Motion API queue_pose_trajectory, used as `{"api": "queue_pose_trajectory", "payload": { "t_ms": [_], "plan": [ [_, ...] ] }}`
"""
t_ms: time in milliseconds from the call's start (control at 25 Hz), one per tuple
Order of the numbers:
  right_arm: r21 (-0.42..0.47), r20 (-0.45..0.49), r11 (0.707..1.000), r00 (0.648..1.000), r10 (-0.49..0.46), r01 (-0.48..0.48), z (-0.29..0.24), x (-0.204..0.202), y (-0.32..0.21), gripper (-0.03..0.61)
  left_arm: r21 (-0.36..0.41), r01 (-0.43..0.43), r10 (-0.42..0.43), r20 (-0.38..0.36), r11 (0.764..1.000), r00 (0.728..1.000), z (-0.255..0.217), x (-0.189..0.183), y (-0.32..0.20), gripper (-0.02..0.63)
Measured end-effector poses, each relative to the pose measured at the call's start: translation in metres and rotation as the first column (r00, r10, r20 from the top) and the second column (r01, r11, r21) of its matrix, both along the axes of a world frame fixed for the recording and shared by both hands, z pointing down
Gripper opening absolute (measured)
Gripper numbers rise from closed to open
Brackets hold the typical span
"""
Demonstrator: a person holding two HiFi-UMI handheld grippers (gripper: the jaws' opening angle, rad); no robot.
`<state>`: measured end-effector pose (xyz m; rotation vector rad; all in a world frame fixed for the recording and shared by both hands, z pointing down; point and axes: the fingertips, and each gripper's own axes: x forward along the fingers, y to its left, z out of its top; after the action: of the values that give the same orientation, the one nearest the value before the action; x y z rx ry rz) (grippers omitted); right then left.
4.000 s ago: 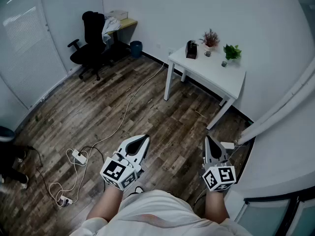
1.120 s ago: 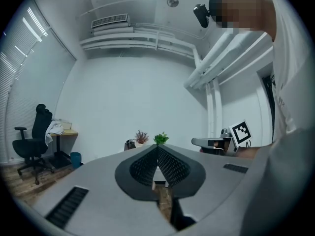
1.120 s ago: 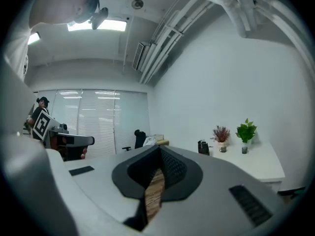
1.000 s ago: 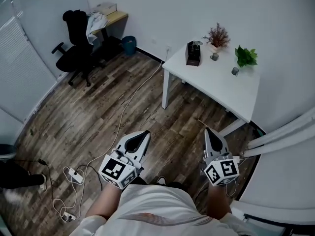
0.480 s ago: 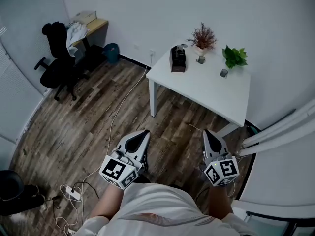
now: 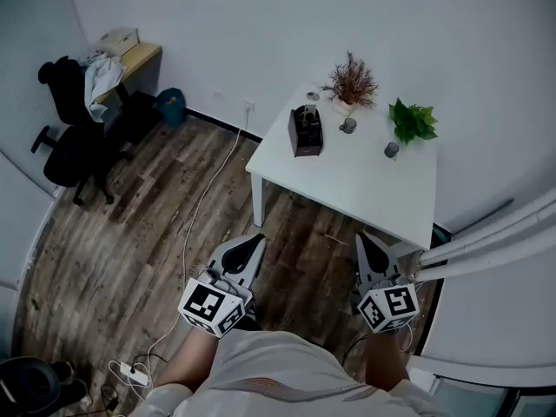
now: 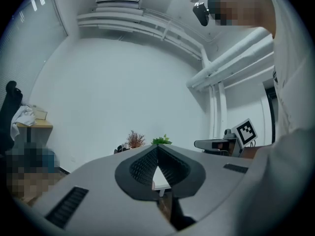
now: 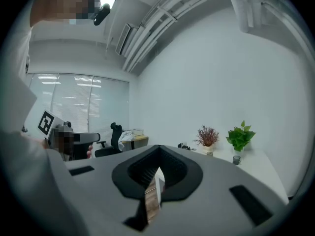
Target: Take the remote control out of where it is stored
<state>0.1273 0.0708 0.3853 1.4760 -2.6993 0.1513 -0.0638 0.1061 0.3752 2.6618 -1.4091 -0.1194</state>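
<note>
Head view, white table (image 6: 365,181): upper centre-right of the frame, lower and nearer the tongs than half a second ago.
Head view, dark box (image 6: 305,131): on the table's left part, more central than before; the remote control itself cannot be made out there.
Head view, office chair (image 6: 69,137): now close to the left edge.
Head view, left gripper (image 6: 253,245) and right gripper (image 6: 362,242): lower centre, pointing up-frame at the table, placed as before.
Left gripper view, jaws: tips clenched together, nothing between; dried plant (image 7: 135,138) and green plant (image 7: 161,140) just above them.
Right gripper view, jaws: clenched, empty; both plants right of centre, the chair left of centre.
</note>
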Motion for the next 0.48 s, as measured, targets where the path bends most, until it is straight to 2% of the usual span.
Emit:
{"api": "queue_pose_trajectory", "payload": {
  "t_ms": [280,480],
  "plan": [
    [-0.028,-0.026,0.999,0.999,0.034,-0.035,0.000,-0.058,-0.080,0.012,-0.035,-0.045,0.045,-0.013,0.998,0.999,0.007,-0.056,-0.084,0.009],
    [-0.039,-0.062,0.998,0.997,0.045,-0.047,0.002,-0.079,-0.114,0.012,-0.048,-0.083,0.082,-0.028,0.995,0.996,0.013,-0.067,-0.124,0.009]
  ]
}}
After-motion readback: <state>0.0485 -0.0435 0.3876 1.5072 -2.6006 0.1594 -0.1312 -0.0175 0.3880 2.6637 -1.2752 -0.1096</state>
